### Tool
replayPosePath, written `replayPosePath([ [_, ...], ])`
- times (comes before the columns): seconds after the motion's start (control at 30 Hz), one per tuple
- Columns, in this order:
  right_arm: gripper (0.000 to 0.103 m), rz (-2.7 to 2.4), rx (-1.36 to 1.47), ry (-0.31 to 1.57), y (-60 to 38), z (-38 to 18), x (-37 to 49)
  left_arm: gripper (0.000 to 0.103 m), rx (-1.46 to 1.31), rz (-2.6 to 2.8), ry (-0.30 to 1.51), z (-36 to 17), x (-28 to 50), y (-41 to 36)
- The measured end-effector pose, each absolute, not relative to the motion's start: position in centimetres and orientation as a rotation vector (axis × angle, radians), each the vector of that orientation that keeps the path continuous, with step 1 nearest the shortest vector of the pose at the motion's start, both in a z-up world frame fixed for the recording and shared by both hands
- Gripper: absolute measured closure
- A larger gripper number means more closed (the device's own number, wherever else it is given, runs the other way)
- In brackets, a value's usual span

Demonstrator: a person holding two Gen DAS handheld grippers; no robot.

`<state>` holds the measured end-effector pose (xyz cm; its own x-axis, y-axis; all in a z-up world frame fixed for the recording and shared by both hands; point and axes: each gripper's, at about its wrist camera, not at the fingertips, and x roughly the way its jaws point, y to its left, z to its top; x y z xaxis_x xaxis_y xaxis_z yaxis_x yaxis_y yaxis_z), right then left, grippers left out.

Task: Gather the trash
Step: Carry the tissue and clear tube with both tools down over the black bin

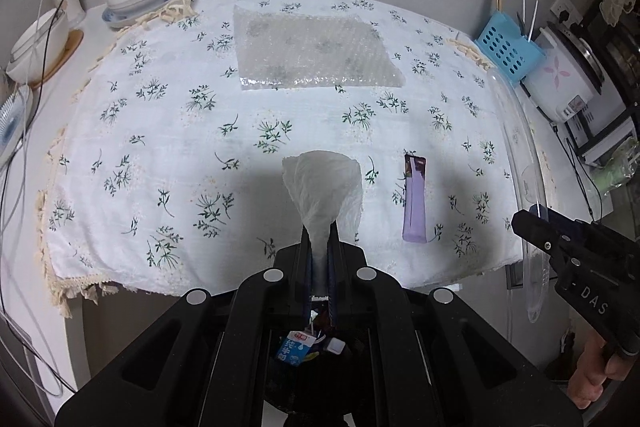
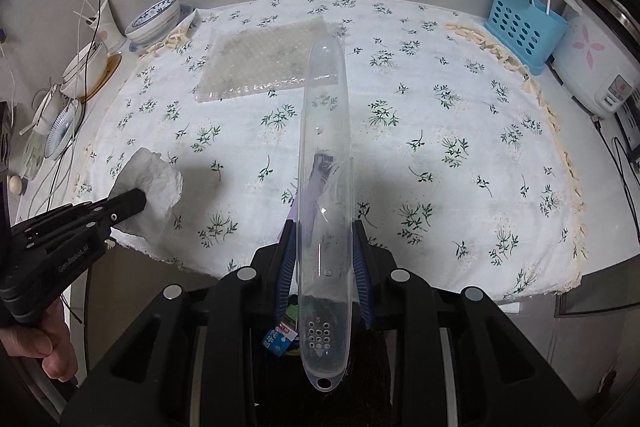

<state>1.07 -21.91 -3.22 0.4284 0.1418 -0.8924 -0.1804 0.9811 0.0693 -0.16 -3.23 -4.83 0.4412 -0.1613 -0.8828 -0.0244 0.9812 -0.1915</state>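
Left claw (image 1: 320, 247): clamped on a crumpled white tissue (image 1: 324, 187), pinched by its twisted tail only. It hangs just past the near edge of the tablecloth (image 1: 160, 147), above the trash bin (image 1: 304, 359) below the table edge. A milk carton (image 1: 295, 347) is already in the bin.

Risk 1: thin grip. The tissue's bulk sits beyond my fingertips; a jolt could slide the tail out before I'm centred over the bin, and it would land on the cloth or floor. The bin mouth is mostly hidden behind my own body, so the aim is partly blind.

Centre: a purple wrapper (image 1: 414, 199) lies flat on the tablecloth near its near edge, to the right of the tissue. Farther back, near the far edge, lies a sheet of bubble wrap (image 1: 316, 55). Both are uncollected. Flat, thin items: my guess is a pinch may grab the cloth too and drag it.

Right claw (image 2: 325, 247): closed on a long clear plastic case (image 2: 326, 187), held mid-length, one end reaching out over the tablecloth, the other over the bin.

Risk 2: smooth plastic with long overhang both ways. It could pivot or slip in the grip, or its far end could snag the cloth or sweep the wrapper when I swing.

Risk 3: both claws are close together at the near edge; a simultaneous drop could make them collide.
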Motion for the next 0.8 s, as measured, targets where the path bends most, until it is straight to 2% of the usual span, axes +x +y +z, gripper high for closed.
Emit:
replayPosePath([
  [0.8, 0.077, 0.375, -0.151, 1.076, -19.1, -6.0, -9.4, 0.098, -0.181, -0.117, 1.139, -7.8, -10.6, -3.1],
])
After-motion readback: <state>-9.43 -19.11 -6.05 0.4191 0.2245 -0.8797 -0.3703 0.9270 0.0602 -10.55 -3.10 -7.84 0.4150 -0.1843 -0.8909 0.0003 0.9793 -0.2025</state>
